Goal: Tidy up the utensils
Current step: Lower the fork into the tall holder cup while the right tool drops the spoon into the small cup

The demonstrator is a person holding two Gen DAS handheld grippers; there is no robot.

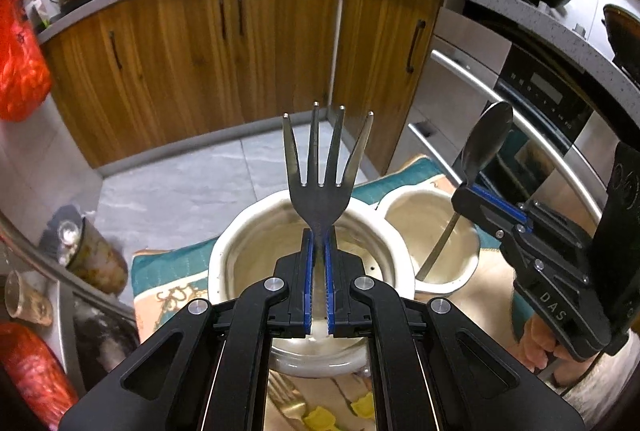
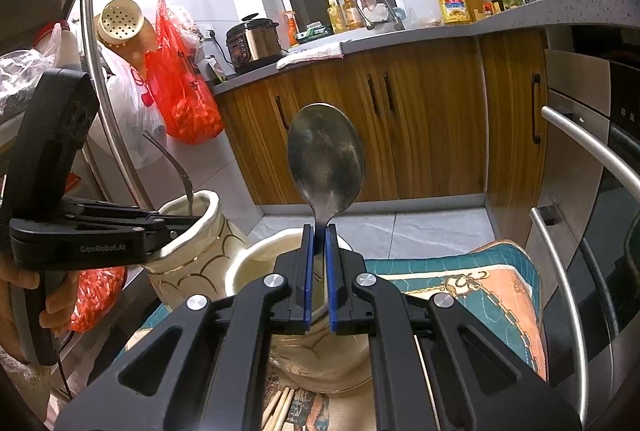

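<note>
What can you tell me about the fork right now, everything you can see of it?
The fork is dull grey metal with four tines, the outer two splaying outward. It stands tines up, handle down, clamped at its neck between the blue pads of the left gripper, which is shut on it. It hangs over the mouth of the larger cream holder; the handle's lower end is hidden, so contact with the holder cannot be judged. From the right wrist view it shows side on as a thin curve rising from that holder.
</note>
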